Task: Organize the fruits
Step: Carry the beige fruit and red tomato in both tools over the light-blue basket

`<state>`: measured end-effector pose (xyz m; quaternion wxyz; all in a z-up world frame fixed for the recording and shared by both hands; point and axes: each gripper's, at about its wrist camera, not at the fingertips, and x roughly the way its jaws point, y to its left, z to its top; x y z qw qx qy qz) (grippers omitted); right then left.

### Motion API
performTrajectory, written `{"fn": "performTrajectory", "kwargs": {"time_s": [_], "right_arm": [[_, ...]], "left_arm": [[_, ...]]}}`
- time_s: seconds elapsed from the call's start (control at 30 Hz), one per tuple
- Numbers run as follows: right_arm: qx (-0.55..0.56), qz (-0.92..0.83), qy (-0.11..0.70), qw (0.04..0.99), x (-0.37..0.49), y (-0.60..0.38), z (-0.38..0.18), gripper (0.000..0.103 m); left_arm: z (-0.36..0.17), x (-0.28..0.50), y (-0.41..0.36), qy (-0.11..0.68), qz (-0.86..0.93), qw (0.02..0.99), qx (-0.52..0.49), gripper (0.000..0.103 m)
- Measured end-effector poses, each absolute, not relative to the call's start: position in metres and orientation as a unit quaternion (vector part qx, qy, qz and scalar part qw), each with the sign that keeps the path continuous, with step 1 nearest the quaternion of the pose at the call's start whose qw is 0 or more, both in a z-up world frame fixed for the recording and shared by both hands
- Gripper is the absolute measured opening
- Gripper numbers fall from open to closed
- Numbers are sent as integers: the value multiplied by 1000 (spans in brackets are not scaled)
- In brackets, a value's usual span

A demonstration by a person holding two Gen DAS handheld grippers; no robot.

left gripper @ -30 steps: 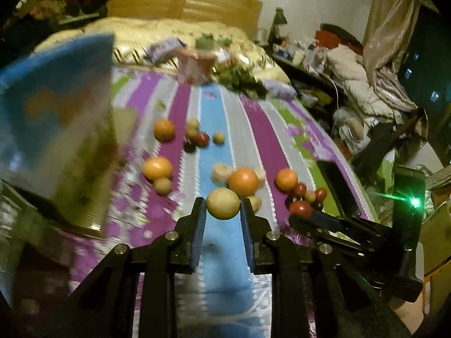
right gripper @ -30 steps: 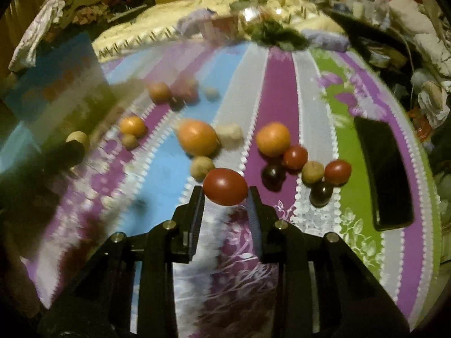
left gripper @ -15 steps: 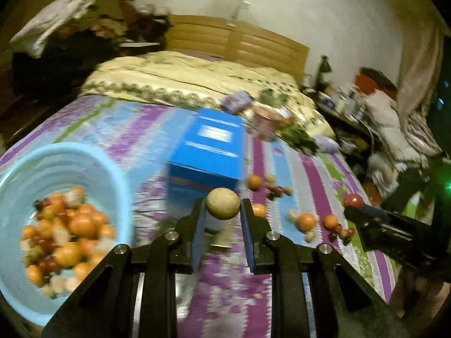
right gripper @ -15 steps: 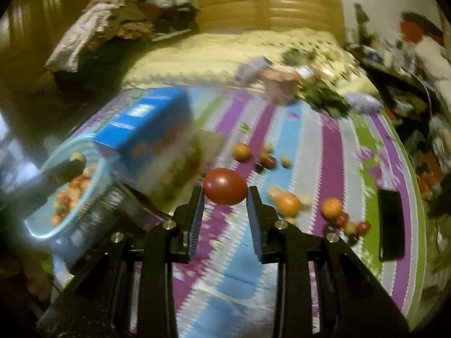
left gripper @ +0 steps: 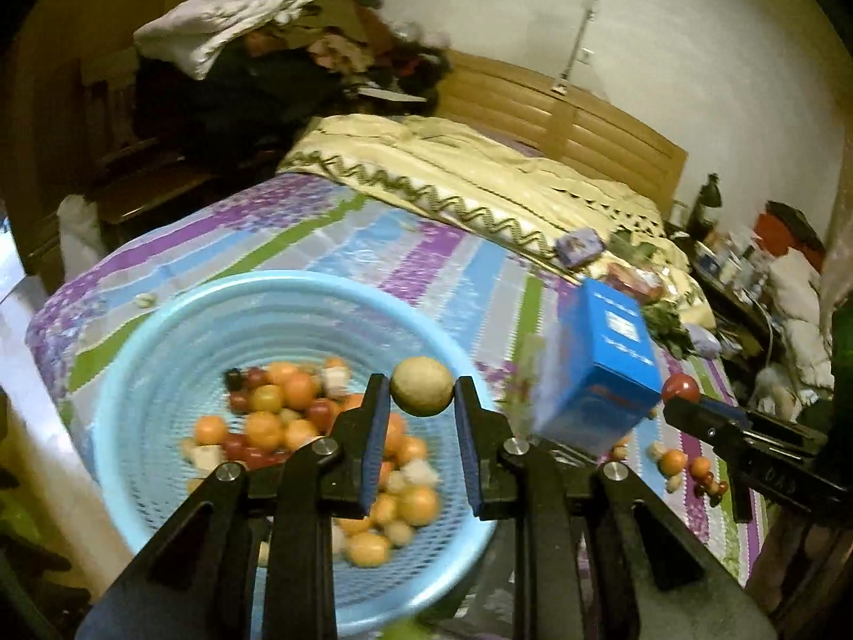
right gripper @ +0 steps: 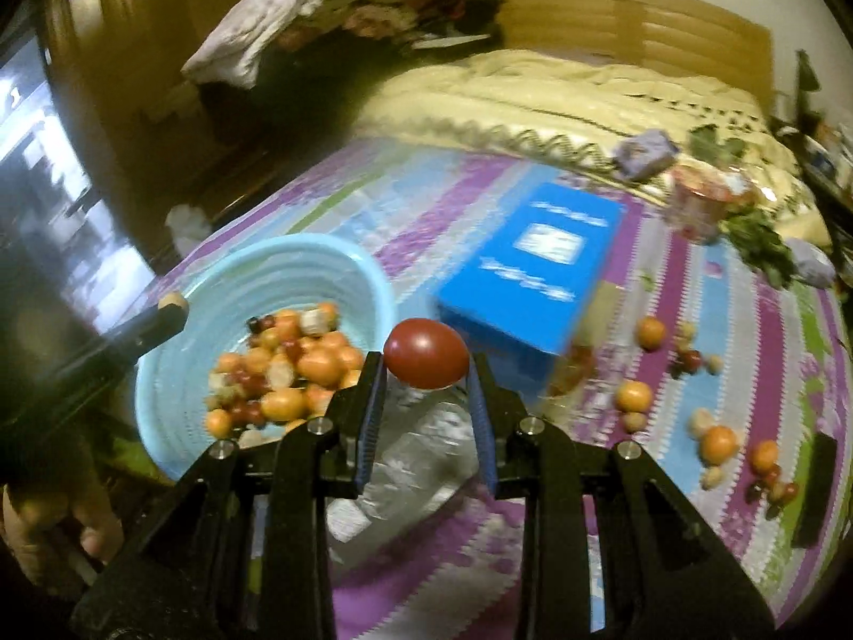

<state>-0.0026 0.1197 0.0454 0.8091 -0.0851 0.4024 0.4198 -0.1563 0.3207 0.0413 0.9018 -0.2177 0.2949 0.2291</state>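
Observation:
My left gripper (left gripper: 421, 389) is shut on a round tan fruit (left gripper: 421, 385) and holds it above the right rim of a light blue basket (left gripper: 160, 352) that holds several orange, red and pale fruits (left gripper: 277, 421). My right gripper (right gripper: 426, 357) is shut on a red tomato (right gripper: 425, 353), to the right of the same basket (right gripper: 186, 330). It also shows at the right of the left wrist view (left gripper: 680, 389). Loose fruits (right gripper: 714, 442) lie scattered on the striped bedspread (right gripper: 666, 522) at the right.
A blue box (left gripper: 602, 373) stands on the bed just right of the basket; it also shows in the right wrist view (right gripper: 538, 272). A crinkled clear bag (right gripper: 410, 458) lies under the right gripper. A dark phone (right gripper: 813, 490) lies at the bed's right edge. A cream quilt (left gripper: 480, 176) lies behind.
Both grippers have swung left from the scattered fruits with their fruits still held. The basket has come into view under the left gripper.

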Motion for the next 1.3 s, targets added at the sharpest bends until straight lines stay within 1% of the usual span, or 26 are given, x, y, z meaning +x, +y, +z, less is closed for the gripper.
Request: {"fn": "performTrajectory", "kwargs": {"time_s": [0.3,0.63,1.3], "right_arm": [[-113,450,427,776,-15,186,39,31],[-160,464,437,754,-32,233,28,31],[-180,464,446,744,-34,253,18,31]], "left_arm": [[28,-178,362,316,244,885,-241,25],[9,-193,394,335,250,870,-264,25],[-8,-192,409,350,246,858,-284,25]]}}
